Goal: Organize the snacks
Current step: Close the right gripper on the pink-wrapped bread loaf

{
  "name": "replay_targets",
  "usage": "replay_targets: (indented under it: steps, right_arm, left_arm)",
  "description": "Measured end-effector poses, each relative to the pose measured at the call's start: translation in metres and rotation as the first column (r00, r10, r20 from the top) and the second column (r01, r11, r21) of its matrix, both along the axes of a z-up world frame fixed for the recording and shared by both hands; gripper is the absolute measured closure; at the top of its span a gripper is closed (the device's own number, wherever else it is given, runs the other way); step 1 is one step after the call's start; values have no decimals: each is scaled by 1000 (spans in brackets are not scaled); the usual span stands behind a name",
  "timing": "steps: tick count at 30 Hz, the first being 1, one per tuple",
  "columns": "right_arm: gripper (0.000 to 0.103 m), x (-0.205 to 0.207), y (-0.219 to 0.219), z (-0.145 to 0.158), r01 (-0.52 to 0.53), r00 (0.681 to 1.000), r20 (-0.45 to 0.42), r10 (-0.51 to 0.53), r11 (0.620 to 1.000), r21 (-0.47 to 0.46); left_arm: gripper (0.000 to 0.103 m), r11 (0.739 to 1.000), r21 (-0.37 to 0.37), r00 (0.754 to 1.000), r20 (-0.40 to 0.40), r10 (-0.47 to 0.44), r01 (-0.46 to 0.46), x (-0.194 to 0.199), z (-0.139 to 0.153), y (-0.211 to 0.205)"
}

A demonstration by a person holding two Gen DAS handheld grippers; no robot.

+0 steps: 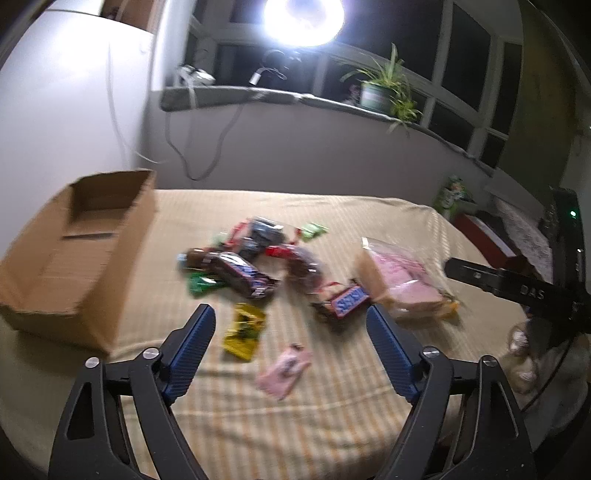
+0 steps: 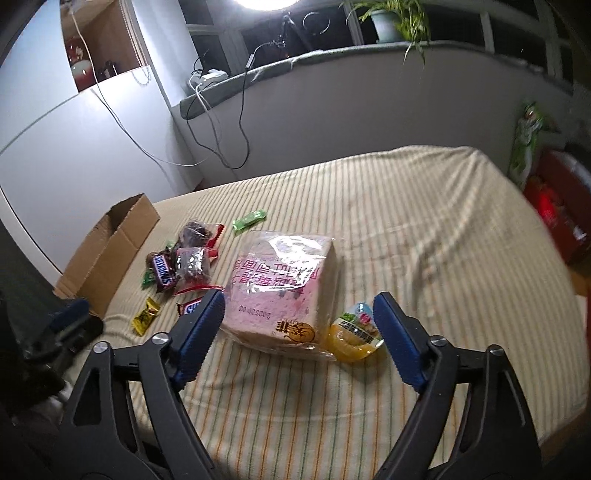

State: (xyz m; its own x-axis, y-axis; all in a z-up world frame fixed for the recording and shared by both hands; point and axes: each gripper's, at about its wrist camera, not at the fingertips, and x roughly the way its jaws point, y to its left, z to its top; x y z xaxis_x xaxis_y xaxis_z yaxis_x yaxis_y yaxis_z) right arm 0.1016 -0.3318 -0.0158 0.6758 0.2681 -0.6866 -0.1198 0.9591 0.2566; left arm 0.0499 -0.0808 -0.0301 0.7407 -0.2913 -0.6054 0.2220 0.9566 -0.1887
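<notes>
A pile of snacks lies on a striped cloth: Snickers bars (image 1: pixel 242 273) (image 2: pixel 164 273), a yellow packet (image 1: pixel 243 330) (image 2: pixel 146 315), a pink packet (image 1: pixel 284 369), green candies (image 1: pixel 314 230) (image 2: pixel 249 219) and a bagged loaf of bread (image 1: pixel 402 280) (image 2: pixel 284 288). An orange jelly cup (image 2: pixel 356 334) leans on the bread. My left gripper (image 1: pixel 291 314) hovers open above the yellow and pink packets, nothing between its fingers. My right gripper (image 2: pixel 297 301) is open, its blue pads apart from the near end of the bread and the jelly cup. An open cardboard box (image 1: pixel 70 254) (image 2: pixel 107 251) stands at the left.
The table (image 2: pixel 424 240) runs up to a grey wall with hanging cables (image 2: pixel 225 140). A white cabinet (image 1: pixel 55 110) stands behind the box. A potted plant (image 1: pixel 380 92) sits on the sill under a bright lamp (image 1: pixel 303 18). Red packages (image 2: pixel 557 214) lie beyond the right edge.
</notes>
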Motion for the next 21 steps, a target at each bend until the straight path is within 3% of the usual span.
replay_targets:
  steps: [3,5,9,11,13,21]
  right_arm:
    - [26,9,-1,-3,-23,999,-23,24,999,27]
    - [30,15,-3,-7,-43,998,-49,46,997,61]
    - [31,28,-7,-15,-56,994,-90,67,992,117]
    - [34,31,-8,-17,-58,992,-101,71,990,129]
    - [37,37,-9,-18,-69,989,-116,87,986,151]
    - [43,54,-17,-31,-72,978,-176,111,974,213]
  left_arm:
    - [24,997,-44,998,-28,-58,57,10,-3,-11]
    - [33,992,-79,994,-47,-99,95,18,-4,-19]
    - [38,981,-115,984,-66,-168,159,33,-7,-35]
    - [50,973,-134,977,-75,-197,186,37,-8,-43]
    - [54,964,-159,969,-95,-228,212,44,-11,-50]
    - [59,945,-195,946,-142,-292,262,67,-19,-69]
